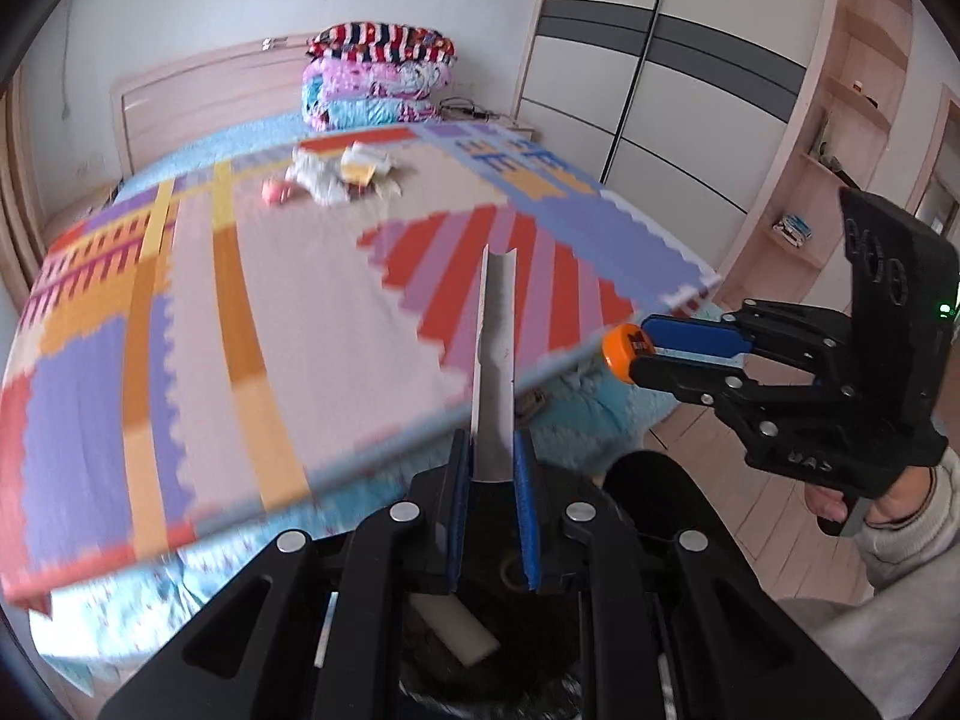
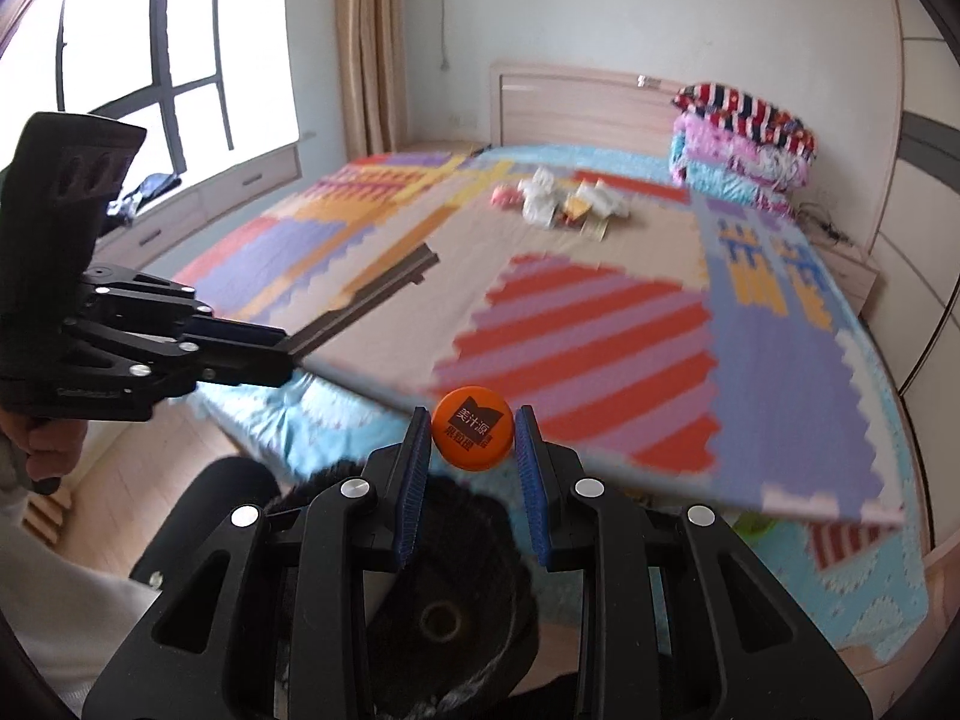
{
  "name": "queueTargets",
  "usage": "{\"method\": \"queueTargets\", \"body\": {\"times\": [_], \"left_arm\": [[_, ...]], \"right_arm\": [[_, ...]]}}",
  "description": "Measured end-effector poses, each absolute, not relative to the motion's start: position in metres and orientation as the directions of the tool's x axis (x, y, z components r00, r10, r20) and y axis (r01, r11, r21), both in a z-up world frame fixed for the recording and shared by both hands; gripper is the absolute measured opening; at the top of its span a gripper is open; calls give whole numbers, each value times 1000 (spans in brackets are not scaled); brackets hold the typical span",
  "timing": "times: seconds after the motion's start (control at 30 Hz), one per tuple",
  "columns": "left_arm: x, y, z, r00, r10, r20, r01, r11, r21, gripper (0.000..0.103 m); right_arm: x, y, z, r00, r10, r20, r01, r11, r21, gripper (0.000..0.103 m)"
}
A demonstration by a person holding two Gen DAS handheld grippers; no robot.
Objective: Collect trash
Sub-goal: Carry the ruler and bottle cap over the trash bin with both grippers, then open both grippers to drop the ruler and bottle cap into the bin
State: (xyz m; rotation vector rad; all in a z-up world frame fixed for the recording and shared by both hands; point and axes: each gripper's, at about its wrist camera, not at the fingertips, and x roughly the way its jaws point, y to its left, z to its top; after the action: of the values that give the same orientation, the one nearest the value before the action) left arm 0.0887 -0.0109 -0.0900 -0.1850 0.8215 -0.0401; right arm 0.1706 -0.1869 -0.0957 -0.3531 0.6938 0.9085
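Trash is in both grippers, held off the bed's near edge over the black bin [image 2: 444,612] for dropping. My left gripper [image 1: 492,468] pinches a flat strip [image 1: 495,360]; my right gripper [image 2: 471,450] clamps an orange bottle cap [image 2: 472,429].

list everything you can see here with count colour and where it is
bottle cap: 1, orange, between the right hand-held gripper's pads
flat strip: 1, grey-white, held upright in the left hand-held gripper
trash pile: several pieces, white, yellow, pink, far on the mat
foam mat: 1, multicoloured, over the bed
folded blankets: 1 stack, striped, pink, blue, by the headboard
bin: 1, black, below both grippers
wardrobe: 1, white and grey, right of bed
left hand-held gripper: 1, black, blue pads
right hand-held gripper: 1, black, blue pads
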Motion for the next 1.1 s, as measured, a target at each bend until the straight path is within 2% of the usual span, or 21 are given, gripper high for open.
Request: {"method": "queueTargets", "body": {"times": [0.1, 0.27, 0.47, 0.7, 1.1], "left_arm": [[71, -22, -99, 678, -147, -720, -32, 973, -230, 14], [61, -37, -129, 609, -160, -777, -39, 972, -231, 14], [62, -36, -194, 472, -176, -864, -104, 962, -252, 14], [67, -37, -250, 352, -182, -918, -154, 956, -248, 14], [69, -29, -275, 298, -190, -935, -204, 945, -257, 14]], "right_arm": [[165, -189, -112, 391, 594, -703, -821, 571, 26, 29], [156, -187, -136, 334, 576, -746, -823, 564, 68, 29], [147, -181, -175, 262, 536, -802, -823, 559, 104, 29], [144, -176, -225, 176, 474, -863, -810, 568, 146, 29], [137, -164, -252, 101, 427, -899, -828, 536, 162, 29]]}}
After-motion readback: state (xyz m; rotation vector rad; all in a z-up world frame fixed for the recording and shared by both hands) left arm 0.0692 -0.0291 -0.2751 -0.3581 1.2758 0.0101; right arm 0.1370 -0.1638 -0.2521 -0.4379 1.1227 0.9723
